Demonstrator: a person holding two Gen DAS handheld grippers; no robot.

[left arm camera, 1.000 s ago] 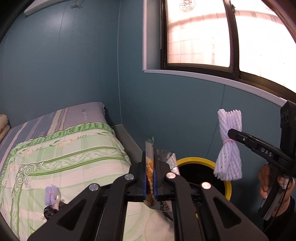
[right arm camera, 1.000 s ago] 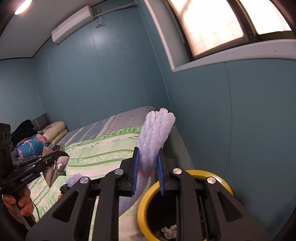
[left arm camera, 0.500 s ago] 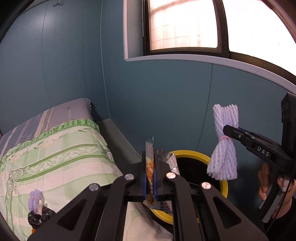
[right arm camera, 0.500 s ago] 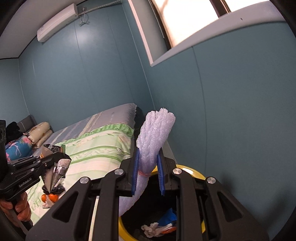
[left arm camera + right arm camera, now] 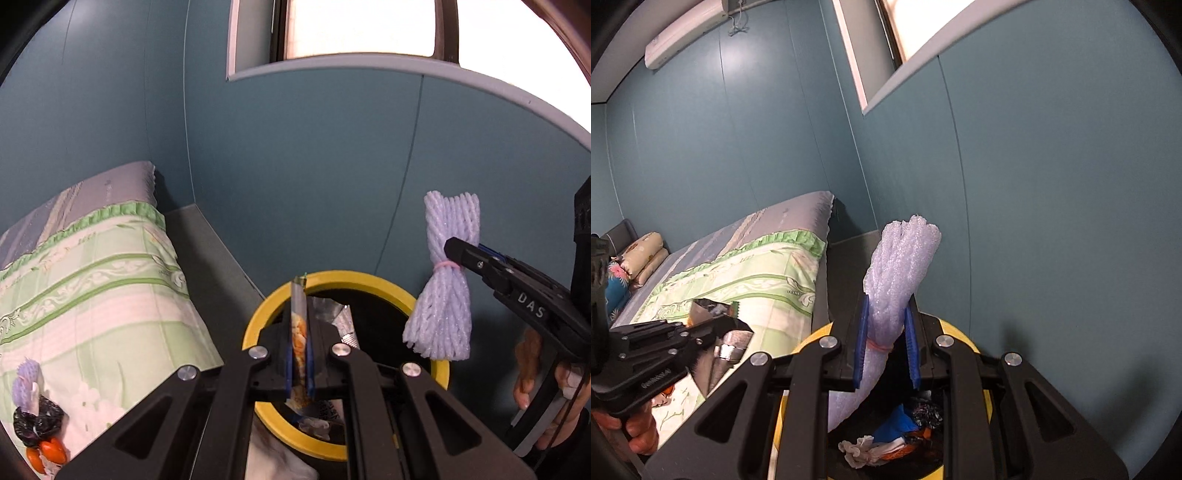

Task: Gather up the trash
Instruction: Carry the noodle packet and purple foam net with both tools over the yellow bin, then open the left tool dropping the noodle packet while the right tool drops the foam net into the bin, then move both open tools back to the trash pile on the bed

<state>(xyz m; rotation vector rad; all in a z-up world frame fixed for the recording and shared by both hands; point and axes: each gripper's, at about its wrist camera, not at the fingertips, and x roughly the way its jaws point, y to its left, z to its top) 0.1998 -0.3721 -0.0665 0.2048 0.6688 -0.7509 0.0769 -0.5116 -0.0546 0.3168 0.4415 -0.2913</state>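
The left gripper [image 5: 300,354] has its jaws clenched on a flat snack wrapper [image 5: 298,332], held edge-up above the near rim of the yellow-rimmed bin [image 5: 255,325]. The right gripper [image 5: 886,347] grasps a lilac foam net [image 5: 899,273] at its banded waist; in the right wrist view the net's lower end hangs over the bin's mouth, where other scraps [image 5: 886,439] already lie.

Both pieces look about ready to drop. To do it well, bring each one fully inside the rim before releasing: the wrapper sits close to the near edge and, being light and flat, could flutter out onto the bed [image 5: 92,277] or the floor. Carry it toward the middle of the opening and tip it downward first. The net is springy and may bounce, so let go low. Release one at a time, so the grippers do not foul each other.

More litter [image 5: 35,424] waits on the bed, well apart from the bin.
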